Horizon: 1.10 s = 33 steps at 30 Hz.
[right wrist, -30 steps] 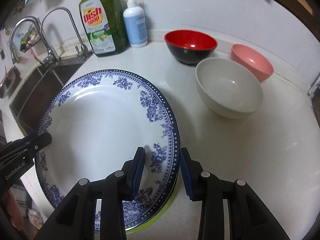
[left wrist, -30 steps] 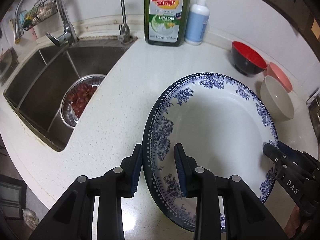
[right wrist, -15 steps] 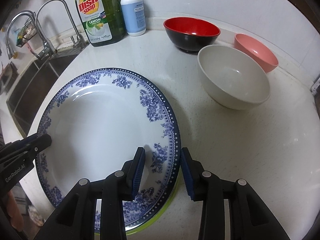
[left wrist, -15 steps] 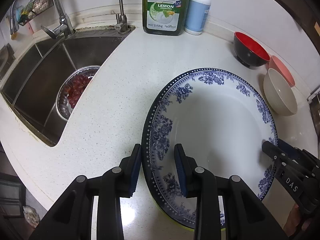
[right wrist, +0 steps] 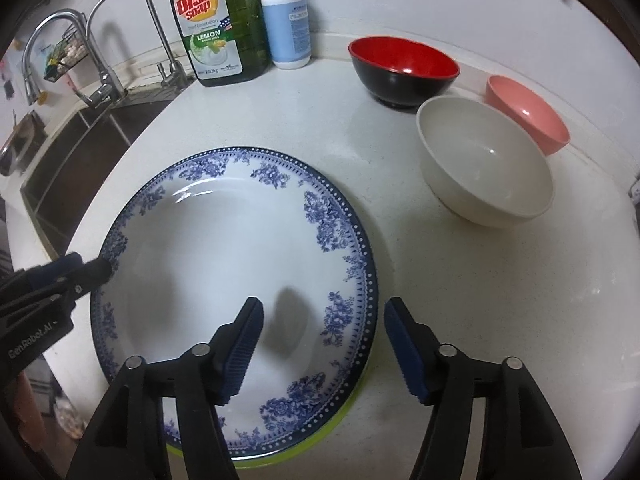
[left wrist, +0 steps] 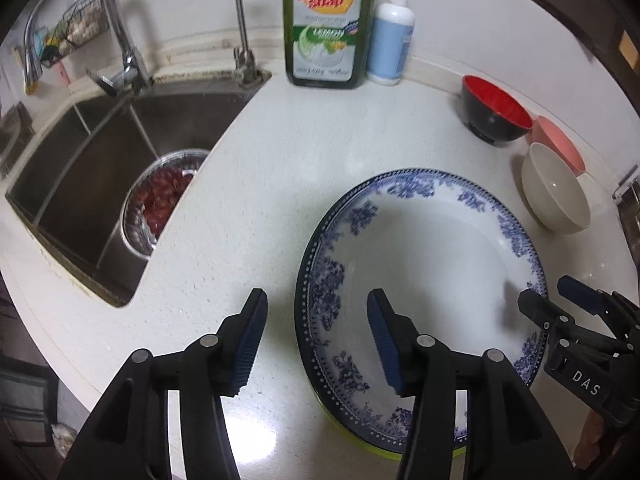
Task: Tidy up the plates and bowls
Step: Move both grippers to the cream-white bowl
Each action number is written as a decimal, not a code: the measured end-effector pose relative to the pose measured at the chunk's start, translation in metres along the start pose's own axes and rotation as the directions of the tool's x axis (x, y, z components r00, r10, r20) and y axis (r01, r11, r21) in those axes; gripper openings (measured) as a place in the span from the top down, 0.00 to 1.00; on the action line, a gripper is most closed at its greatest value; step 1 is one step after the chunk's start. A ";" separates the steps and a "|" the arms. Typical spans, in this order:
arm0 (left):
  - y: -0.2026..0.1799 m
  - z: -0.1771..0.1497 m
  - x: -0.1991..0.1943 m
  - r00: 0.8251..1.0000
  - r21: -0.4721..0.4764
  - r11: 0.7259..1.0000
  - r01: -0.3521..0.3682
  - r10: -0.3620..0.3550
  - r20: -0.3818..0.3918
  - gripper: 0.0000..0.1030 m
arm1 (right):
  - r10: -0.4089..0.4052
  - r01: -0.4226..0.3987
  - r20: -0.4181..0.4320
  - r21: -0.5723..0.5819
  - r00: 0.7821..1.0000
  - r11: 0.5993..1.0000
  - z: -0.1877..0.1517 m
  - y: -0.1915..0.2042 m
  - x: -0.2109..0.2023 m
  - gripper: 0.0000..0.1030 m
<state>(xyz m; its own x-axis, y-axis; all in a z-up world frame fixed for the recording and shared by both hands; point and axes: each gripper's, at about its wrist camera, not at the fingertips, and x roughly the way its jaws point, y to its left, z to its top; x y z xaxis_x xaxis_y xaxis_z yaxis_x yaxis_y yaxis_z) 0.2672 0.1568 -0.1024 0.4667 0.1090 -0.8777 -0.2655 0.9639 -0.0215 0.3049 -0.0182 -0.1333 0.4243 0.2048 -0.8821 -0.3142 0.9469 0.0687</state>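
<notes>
Left claw [left wrist: 316,340]: jaws have just been opening and now stand apart astride the left rim of the blue-and-white plate [left wrist: 420,280], blue pads clear of the rim on both sides, one over the worktop [left wrist: 260,184], the other over the plate's well. Nothing gripped.

Right claw [right wrist: 322,350]: jaws likewise have just been opening; they straddle the plate's right rim with a gap on each side, inner pad over the white centre, outer pad over the bare worktop. Nothing gripped. In the left wrist view its fingertips [left wrist: 532,304] show at the plate's far right edge.

Plate lies flat on a lime-green plate [right wrist: 352,396], of which only a thin crescent shows under the near edge. Stack sits on the white speckled worktop, just right of the sink [left wrist: 80,184].

Bowls, all upright on the worktop beyond the plate to the right: cream bowl [right wrist: 486,160] nearest, red-and-black bowl [right wrist: 404,70] behind it toward the wall, pink bowl [right wrist: 528,118] at the far right beside the cream one; whether they touch cannot be told.

Dish soap bottle [right wrist: 214,26] and white pump bottle [right wrist: 287,26] stand side by side against the back wall. Metal bowl of red items [left wrist: 160,204] sits in the sink.
</notes>
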 end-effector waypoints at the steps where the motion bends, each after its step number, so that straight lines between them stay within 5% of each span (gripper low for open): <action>1: -0.002 0.001 -0.003 1.000 0.008 1.000 0.002 -0.002 0.009 0.47 | -0.001 0.001 0.006 0.003 1.000 1.000 0.000 -0.001 -0.002 0.37; 14: -0.032 0.022 -0.025 0.994 0.096 0.993 0.075 -0.082 0.076 0.34 | -0.010 0.003 0.099 0.069 0.995 0.998 0.004 -0.024 -0.041 0.37; 33: -0.116 0.070 -0.055 0.960 0.283 0.947 0.154 -0.211 0.185 0.31 | -0.149 0.082 0.245 0.263 0.958 0.961 0.019 -0.102 -0.091 0.37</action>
<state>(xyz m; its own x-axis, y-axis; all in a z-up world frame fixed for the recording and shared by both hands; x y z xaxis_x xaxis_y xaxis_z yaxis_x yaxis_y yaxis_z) 0.3318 0.0560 -0.0182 0.6602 -0.0542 -0.7491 0.0591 0.9980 -0.0202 0.3144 -0.1287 -0.0515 0.6614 0.1157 -0.7410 -0.0437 0.9923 0.1159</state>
